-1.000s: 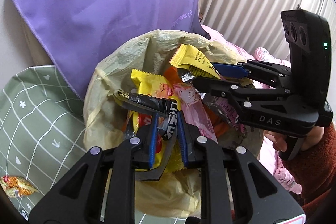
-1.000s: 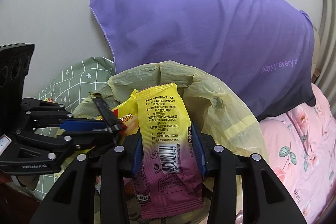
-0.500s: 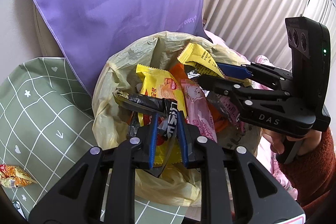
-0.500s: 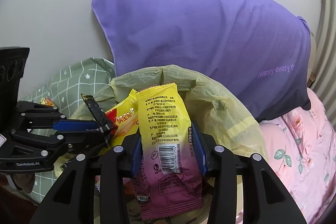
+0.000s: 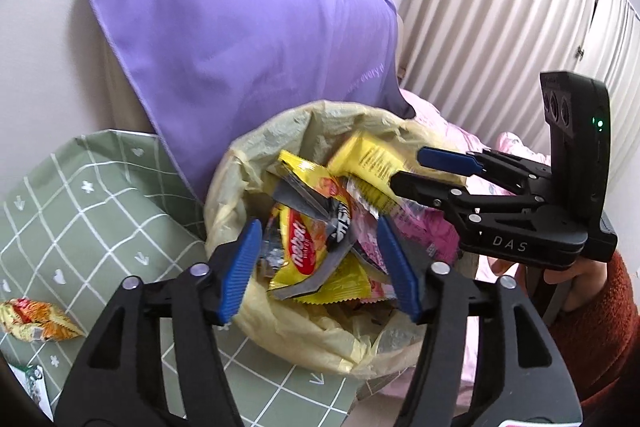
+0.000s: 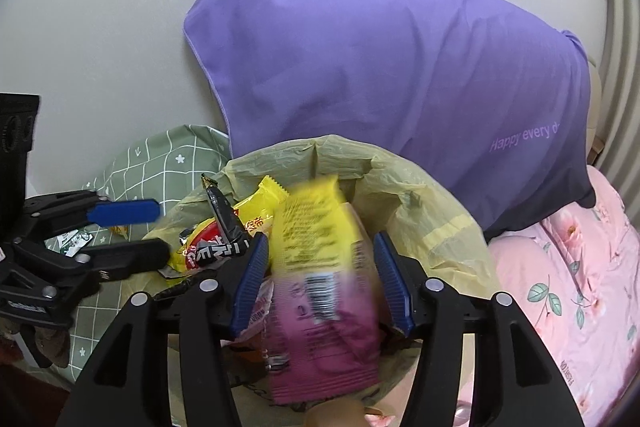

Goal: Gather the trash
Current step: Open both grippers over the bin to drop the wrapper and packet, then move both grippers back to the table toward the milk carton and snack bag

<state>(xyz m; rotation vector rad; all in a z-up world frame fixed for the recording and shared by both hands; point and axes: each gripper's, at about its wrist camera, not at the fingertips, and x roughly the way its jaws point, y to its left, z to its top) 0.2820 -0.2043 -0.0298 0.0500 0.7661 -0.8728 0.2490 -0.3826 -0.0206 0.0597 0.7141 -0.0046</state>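
Both grippers have let go since half a second ago. The left gripper [image 5: 318,267] now stands spread, the black wrapper [image 5: 320,211] loose between its jaws. The right gripper [image 6: 322,277] is spread too, the yellow-and-pink packet [image 6: 320,267] blurred between its jaws over the trash bag [image 5: 280,331]. Beyond lie a green checked cloth [image 5: 80,211] and purple pillow [image 6: 400,67].

bed [image 5: 100,211], trash bag [image 5: 240,195], purple pillow [image 5: 248,27], wrapper [image 5: 34,319]

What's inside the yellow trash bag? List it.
Inside the yellow trash bag: a yellow-and-red snack packet, a black wrapper, a pink wrapper, and a yellow-and-magenta packet dropping in. Anything beneath is covered.
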